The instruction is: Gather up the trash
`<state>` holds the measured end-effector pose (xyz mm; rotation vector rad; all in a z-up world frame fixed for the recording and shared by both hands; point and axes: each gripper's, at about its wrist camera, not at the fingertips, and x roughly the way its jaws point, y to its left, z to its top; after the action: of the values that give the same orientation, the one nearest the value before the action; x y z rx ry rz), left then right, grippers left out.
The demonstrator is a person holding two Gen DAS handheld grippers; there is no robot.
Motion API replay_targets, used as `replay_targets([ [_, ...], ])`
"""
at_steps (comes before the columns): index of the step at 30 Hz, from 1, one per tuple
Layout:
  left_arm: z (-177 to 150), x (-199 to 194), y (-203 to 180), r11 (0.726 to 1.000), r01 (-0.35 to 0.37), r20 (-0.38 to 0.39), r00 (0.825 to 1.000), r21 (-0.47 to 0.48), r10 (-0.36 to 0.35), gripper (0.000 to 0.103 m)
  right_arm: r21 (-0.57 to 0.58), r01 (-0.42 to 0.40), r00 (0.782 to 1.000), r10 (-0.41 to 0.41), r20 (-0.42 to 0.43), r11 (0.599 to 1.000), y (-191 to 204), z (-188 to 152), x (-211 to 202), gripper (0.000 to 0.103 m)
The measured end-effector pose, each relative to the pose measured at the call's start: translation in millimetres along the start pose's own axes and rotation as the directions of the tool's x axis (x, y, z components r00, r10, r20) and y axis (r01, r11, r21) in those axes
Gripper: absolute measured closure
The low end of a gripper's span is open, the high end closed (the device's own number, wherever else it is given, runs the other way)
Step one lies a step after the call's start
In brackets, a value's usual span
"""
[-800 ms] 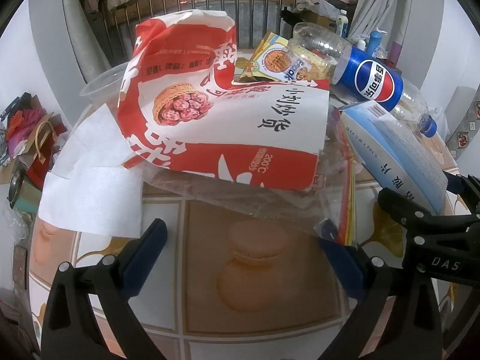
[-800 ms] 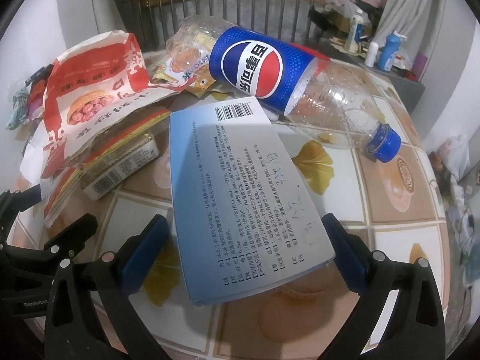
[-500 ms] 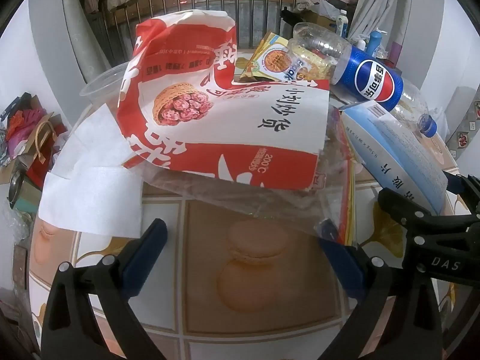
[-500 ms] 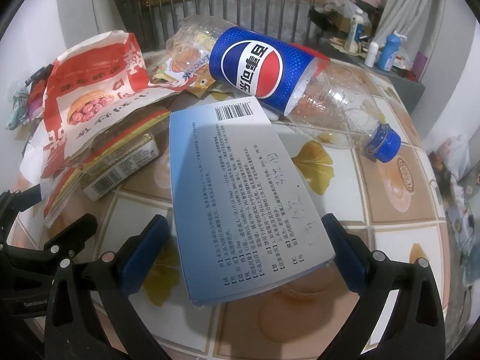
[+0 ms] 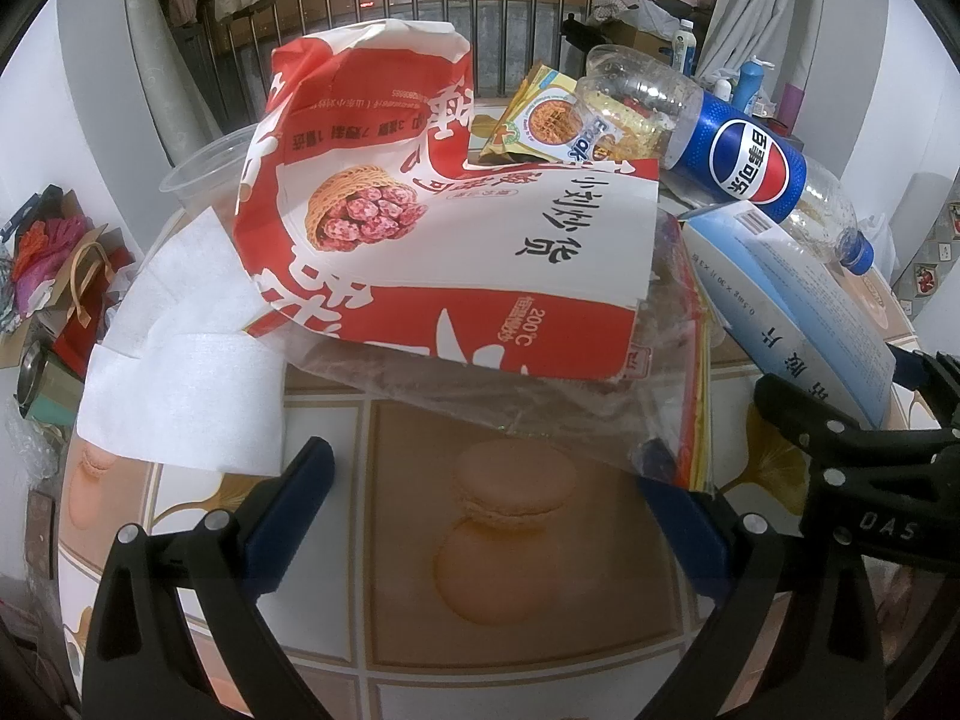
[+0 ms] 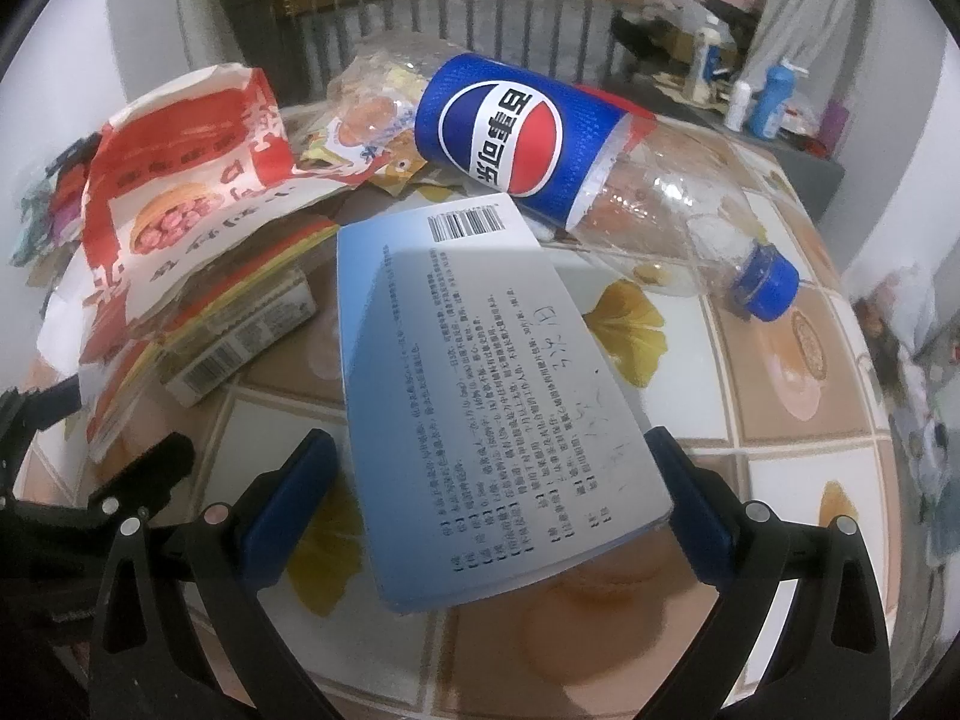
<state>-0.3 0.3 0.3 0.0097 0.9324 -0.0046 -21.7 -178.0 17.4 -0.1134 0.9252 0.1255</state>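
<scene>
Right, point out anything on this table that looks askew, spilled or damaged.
The Pepsi bottle lies on its side, empty and capped. The red-and-white paper bag is crumpled and slumped over a clear plastic bag. The blue box rests tilted, one end raised. Nothing looks spilled.

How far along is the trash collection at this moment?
Done: nothing visibly collected. In hand: nothing; the left tongs and right tongs are open, the right around the pale blue printed carton. Left: the carton, the red-and-white paper food bag and the clear plastic cola bottle with blue label, all on the tiled table.
</scene>
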Motion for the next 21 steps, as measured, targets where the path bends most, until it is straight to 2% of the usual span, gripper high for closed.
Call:
replay_targets([
  [21,0.0,0.1,-0.1,1.0,-0.001,0.0,1.0,0.001,0.001,0.004,-0.004,-0.008,1.0,0.008,0.0,1.0,-3.4,-5.7,-4.7,0.006],
])
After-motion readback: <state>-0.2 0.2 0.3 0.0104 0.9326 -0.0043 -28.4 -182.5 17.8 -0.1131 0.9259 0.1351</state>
